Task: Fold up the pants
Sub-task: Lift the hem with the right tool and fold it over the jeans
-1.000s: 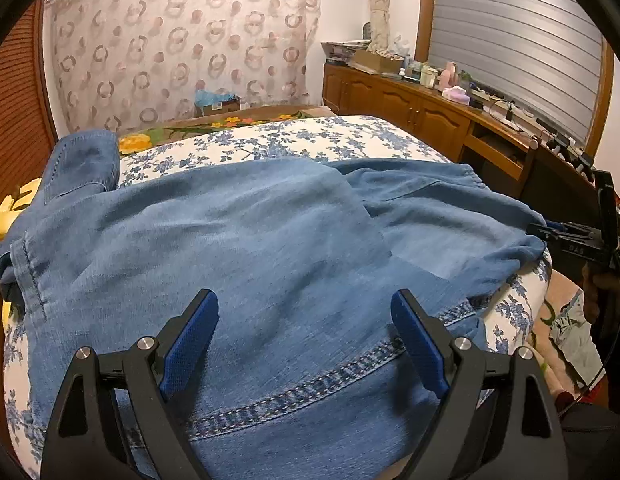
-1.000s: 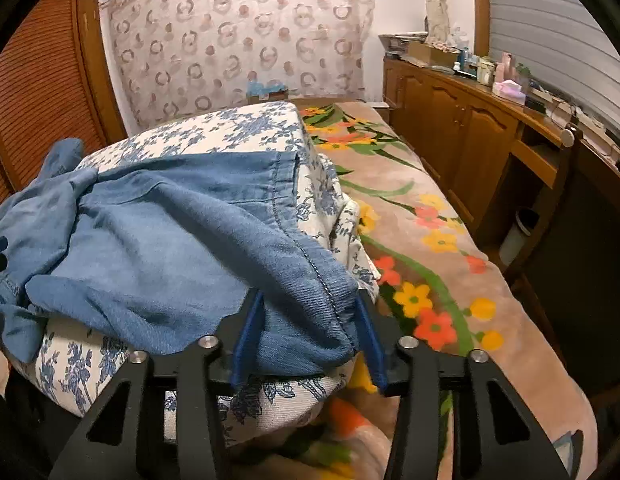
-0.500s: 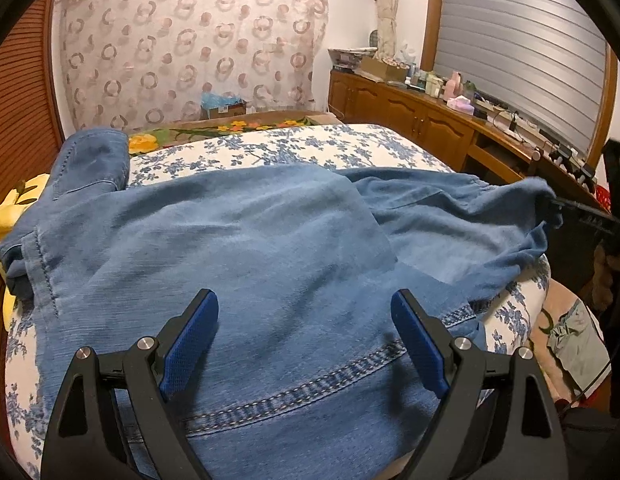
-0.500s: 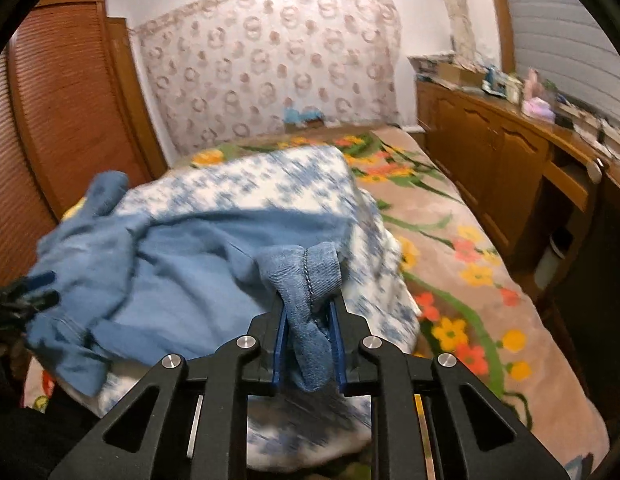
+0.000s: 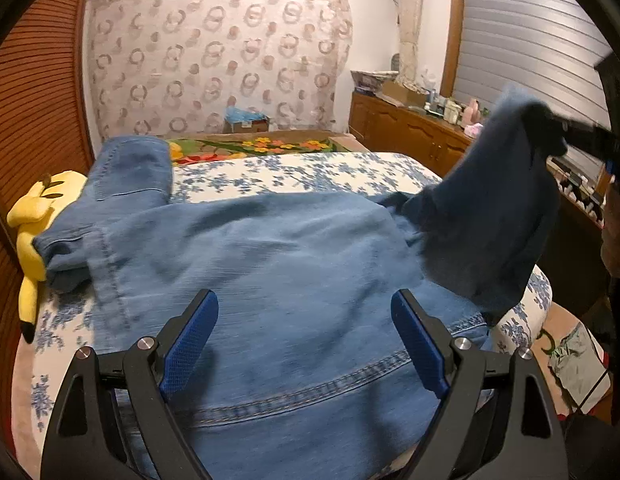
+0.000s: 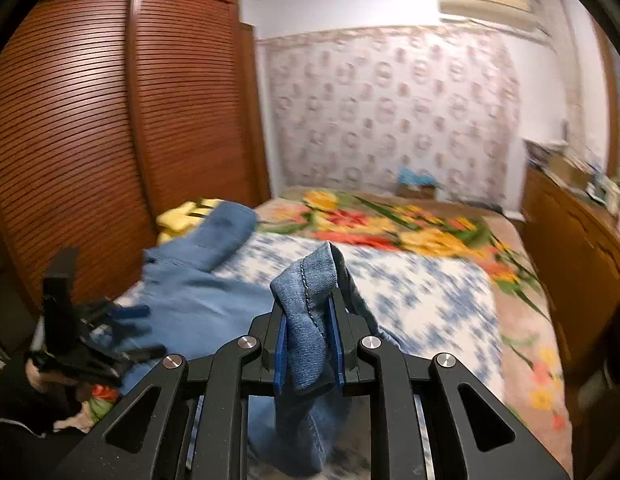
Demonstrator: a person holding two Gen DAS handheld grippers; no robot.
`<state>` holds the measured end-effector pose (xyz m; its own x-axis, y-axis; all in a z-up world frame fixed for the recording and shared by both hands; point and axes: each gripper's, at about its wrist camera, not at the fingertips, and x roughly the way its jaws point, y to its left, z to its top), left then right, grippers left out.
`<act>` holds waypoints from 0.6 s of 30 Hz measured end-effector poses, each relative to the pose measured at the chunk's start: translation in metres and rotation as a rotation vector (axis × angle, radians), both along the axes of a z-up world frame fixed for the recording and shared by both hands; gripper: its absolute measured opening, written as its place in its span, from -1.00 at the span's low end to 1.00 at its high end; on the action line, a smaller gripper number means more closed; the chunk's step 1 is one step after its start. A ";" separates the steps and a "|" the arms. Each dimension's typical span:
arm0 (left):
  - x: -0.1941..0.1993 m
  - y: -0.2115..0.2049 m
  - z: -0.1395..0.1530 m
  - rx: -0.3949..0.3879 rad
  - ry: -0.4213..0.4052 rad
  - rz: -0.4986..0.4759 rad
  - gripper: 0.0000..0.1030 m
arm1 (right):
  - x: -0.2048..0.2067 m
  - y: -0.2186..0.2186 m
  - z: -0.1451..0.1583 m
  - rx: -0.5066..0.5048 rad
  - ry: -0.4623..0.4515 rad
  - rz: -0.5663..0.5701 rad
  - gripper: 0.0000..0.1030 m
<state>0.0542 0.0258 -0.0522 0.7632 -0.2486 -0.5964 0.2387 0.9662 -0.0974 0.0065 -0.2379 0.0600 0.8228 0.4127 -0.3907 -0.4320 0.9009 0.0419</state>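
Blue denim pants (image 5: 270,272) lie spread across the bed on a white and blue floral cover (image 5: 310,172). My left gripper (image 5: 304,336) is open and empty, hovering just above the waistband seam near me. My right gripper (image 6: 308,344) is shut on a bunched hem of the pants (image 6: 310,300) and holds it up above the bed. In the left wrist view that lifted pant leg (image 5: 498,216) hangs from the right gripper (image 5: 566,136) at the right. The other leg (image 5: 130,168) lies toward the far left.
A yellow plush toy (image 5: 30,232) lies at the bed's left edge by the slatted wooden wardrobe (image 6: 90,140). A flowered blanket (image 6: 410,232) covers the far end of the bed. A wooden sideboard (image 5: 410,132) with clutter runs along the right wall.
My right gripper closed on the pant hem at the bed's right edge and lifted it up and toward the left. The left gripper has stayed open over the waistband.
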 end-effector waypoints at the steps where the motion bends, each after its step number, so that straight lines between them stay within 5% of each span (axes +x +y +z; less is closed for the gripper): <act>1: -0.001 0.003 0.001 -0.002 -0.003 0.006 0.72 | 0.000 0.009 0.005 -0.003 -0.011 0.025 -0.65; 9: -0.010 0.026 0.007 -0.011 -0.025 0.058 0.72 | 0.006 0.069 0.029 -0.030 -0.064 0.210 -0.65; 18: -0.017 0.059 0.000 -0.034 -0.014 0.121 0.72 | 0.040 0.083 -0.011 -0.040 0.067 0.280 -0.53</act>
